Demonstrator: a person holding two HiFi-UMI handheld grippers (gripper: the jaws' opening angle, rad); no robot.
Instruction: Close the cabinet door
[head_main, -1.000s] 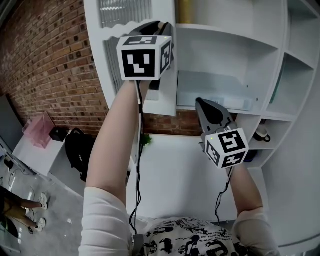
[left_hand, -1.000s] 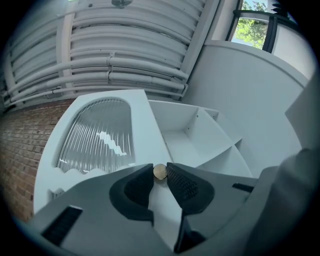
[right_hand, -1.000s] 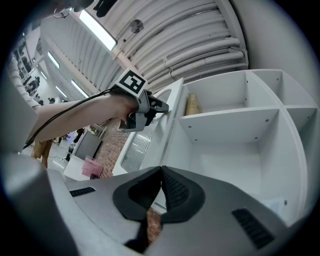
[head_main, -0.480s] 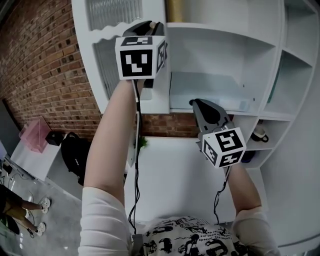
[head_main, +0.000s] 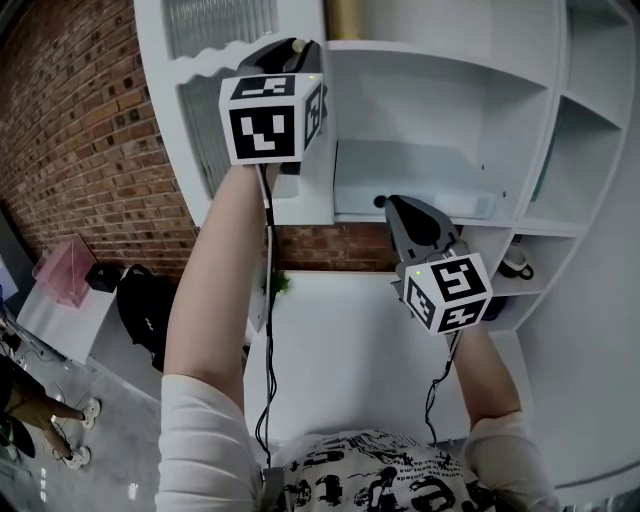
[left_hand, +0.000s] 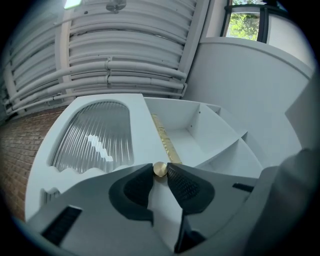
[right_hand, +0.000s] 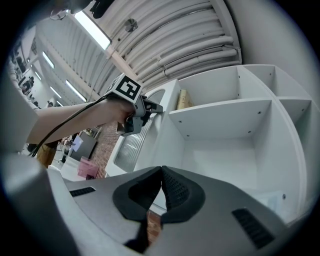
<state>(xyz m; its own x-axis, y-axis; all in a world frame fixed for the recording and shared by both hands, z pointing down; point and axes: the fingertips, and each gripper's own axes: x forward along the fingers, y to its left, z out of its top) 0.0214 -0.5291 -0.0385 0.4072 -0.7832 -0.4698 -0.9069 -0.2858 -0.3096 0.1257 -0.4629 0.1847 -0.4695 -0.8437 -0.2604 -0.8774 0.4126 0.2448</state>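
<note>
Brass knob (left_hand: 160, 169) is pinched in my left gripper (left_hand: 160, 173), yet the cabinet door (left_hand: 97, 136) stands open, closing not begun. My right gripper (right_hand: 161, 174) is closed, empty.

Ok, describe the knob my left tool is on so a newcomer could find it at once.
Start at the white shelf cabinet, then its swung-open door with the ribbed glass panel. On the door's plain white edge sits a small round brass knob, pinched by the left tool; it is the only round, gold-coloured fitting on that door.
</note>
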